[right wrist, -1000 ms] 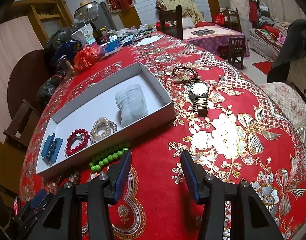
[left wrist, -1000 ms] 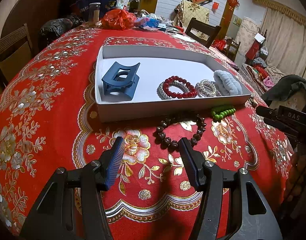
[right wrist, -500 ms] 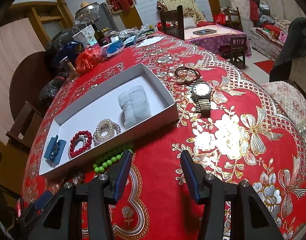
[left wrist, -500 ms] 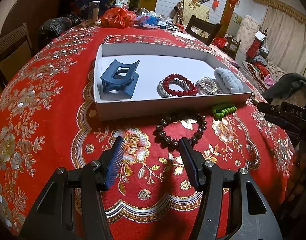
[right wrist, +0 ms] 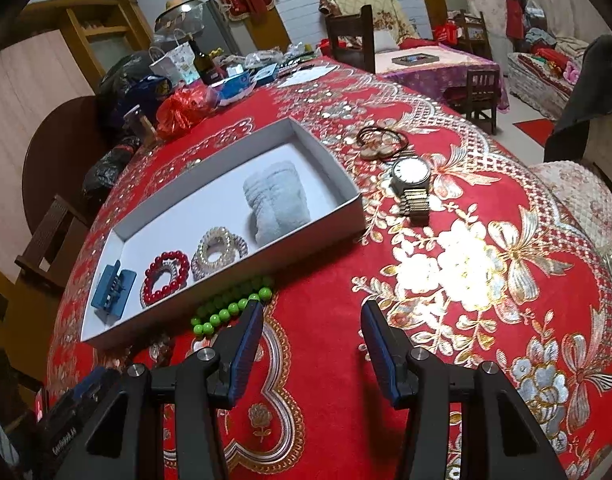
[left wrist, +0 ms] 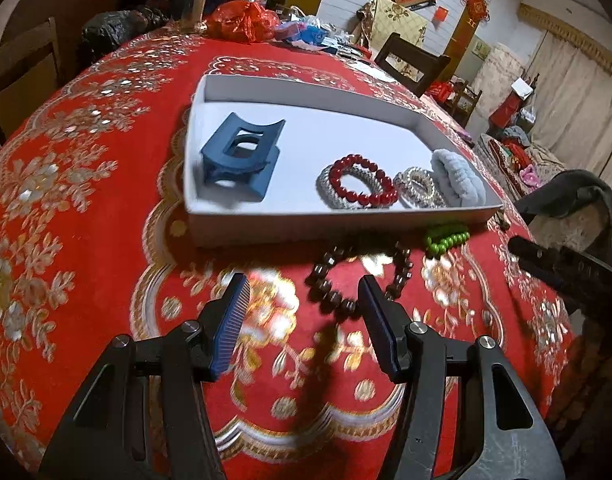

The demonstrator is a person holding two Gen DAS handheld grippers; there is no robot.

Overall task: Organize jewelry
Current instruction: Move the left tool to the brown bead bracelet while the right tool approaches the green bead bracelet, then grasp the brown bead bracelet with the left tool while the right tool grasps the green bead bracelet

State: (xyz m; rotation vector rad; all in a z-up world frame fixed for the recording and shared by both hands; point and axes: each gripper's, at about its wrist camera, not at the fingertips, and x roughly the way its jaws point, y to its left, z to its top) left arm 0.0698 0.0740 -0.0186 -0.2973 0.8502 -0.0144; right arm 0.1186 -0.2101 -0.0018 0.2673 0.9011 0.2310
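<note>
Just in front of the white tray [left wrist: 241, 236], a dark bead bracelet [left wrist: 358, 276] is framed by the left gripper [left wrist: 303, 308], jaws spread wide, likely lined up for a pick; green beads [left wrist: 446, 238] lie against the tray's front wall. In the right view, the right gripper [right wrist: 312, 336] is held wide and empty; a watch [right wrist: 412, 178] sits beside the tray's right end on a red embroidered tablecloth [right wrist: 466, 280], cluttered dining room behind

A round table under a red tablecloth [right wrist: 338, 292] with gold flowers. Dark wooden chairs [right wrist: 352, 34] stand around it, before white panelled walls [left wrist: 342, 8] with red hangings and pale curtains [left wrist: 574, 92].
</note>
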